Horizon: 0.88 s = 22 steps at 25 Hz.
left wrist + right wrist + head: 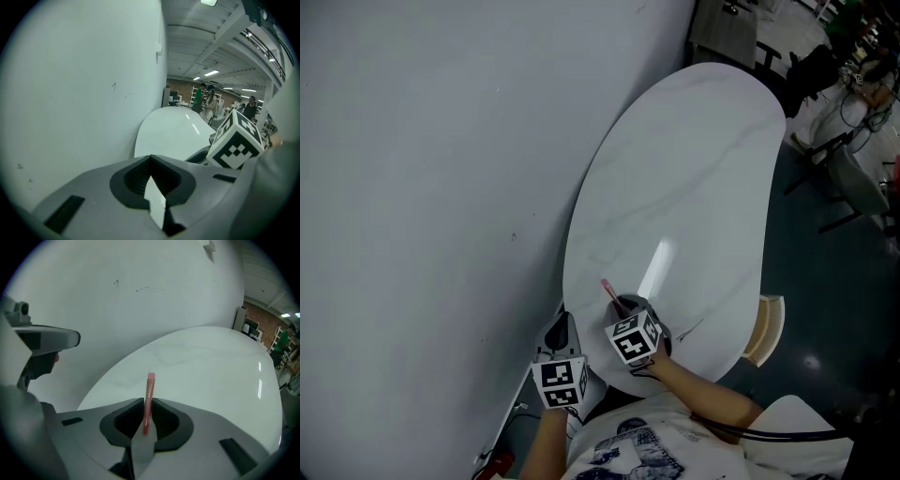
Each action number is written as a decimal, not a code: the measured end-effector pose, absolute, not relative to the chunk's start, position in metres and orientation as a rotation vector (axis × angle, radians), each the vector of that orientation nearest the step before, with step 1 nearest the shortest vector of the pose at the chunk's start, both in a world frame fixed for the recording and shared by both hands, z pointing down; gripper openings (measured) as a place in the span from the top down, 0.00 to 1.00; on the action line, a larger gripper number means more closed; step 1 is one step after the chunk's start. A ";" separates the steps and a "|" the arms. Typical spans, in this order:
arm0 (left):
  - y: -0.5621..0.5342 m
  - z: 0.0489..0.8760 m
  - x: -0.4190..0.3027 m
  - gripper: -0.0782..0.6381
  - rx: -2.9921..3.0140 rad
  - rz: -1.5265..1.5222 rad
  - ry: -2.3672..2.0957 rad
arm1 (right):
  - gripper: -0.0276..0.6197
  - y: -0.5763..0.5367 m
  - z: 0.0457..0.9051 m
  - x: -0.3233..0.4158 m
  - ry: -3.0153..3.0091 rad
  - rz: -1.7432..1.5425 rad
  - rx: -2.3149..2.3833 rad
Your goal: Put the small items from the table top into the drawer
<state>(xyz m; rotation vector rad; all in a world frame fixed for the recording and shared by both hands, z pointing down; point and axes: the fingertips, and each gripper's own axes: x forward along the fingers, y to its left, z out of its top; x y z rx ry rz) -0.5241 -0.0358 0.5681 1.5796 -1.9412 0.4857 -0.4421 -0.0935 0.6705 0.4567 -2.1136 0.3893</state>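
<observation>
Head view: shows right gripper low over the near end of the white oval counter, pinching a pink stick that pokes out past the fingertips, near the counter's left edge. Puts left gripper just beside it, off the counter edge, in the gap next to the pale wall. Open counter surface stretching ahead and to the right. Tight on the left, wall close along that edge. A pale wood-rimmed piece just off the near right edge, dark floor beyond.

Left gripper view: finds fingers fully together, gripping nothing. Looks past them to the counter's near end, with the wall filling the left side. Right gripper's marker cube close at right.

Right gripper view: finds fingers narrow, clamped on the lower part of the pink stick. Stick upright between the pads, top end standing clear above the fingertips. Can't tell whether its lower end touches the counter. Shows the counter's curved left edge running close under the wall, wide surface opening to the right. Left gripper at far left of frame, apart from the stick.
</observation>
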 end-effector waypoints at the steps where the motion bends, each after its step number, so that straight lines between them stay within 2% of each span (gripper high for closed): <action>1: -0.034 0.568 -0.524 0.86 1.579 0.486 -1.945 | 0.85 -0.093 0.671 -0.441 -2.109 0.384 0.459; 10: -0.019 0.558 -0.522 0.86 1.592 0.476 -1.952 | 0.86 -0.081 0.662 -0.424 -2.093 0.401 0.494; 22: 0.021 0.527 -0.482 0.86 1.729 0.470 -1.939 | 0.86 -0.046 0.603 -0.381 -2.187 0.408 0.647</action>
